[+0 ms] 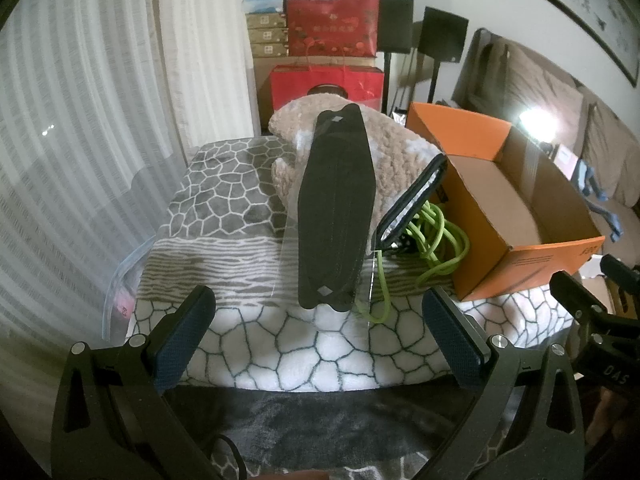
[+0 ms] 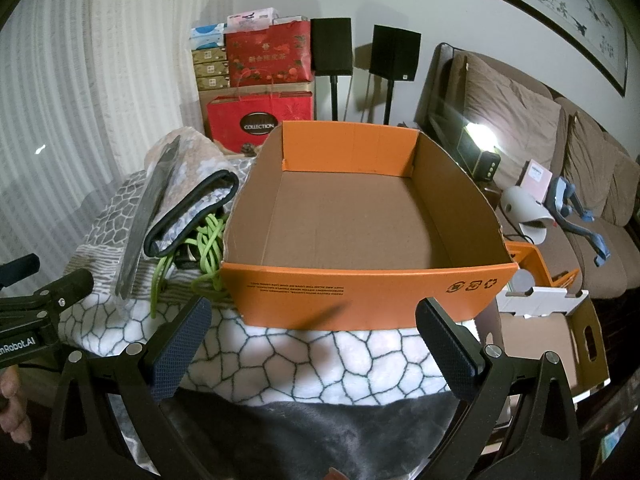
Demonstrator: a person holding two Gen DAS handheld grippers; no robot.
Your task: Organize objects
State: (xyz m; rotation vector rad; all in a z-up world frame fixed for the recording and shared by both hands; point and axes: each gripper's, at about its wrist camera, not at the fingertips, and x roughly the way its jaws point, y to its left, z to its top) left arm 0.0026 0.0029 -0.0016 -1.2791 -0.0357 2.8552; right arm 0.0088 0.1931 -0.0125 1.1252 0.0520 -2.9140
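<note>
Gaping jaws, both grippers empty-handed.

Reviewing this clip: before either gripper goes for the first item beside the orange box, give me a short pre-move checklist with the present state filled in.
1. Left gripper open and holding nothing: ok.
2. Right gripper open and holding nothing: ok.
3. Orange cardboard box open-topped, with nothing visible inside: ok.
4. Black face mask in its clear wrapper lies unobstructed ahead of the left gripper, leaning on the folded fleece blanket: ok.
5. Green cord free to lift: not ok, it is coiled partly under the black-edged pouch and against the box.
6. What the cord's hidden end is attached to: cannot tell.
</note>
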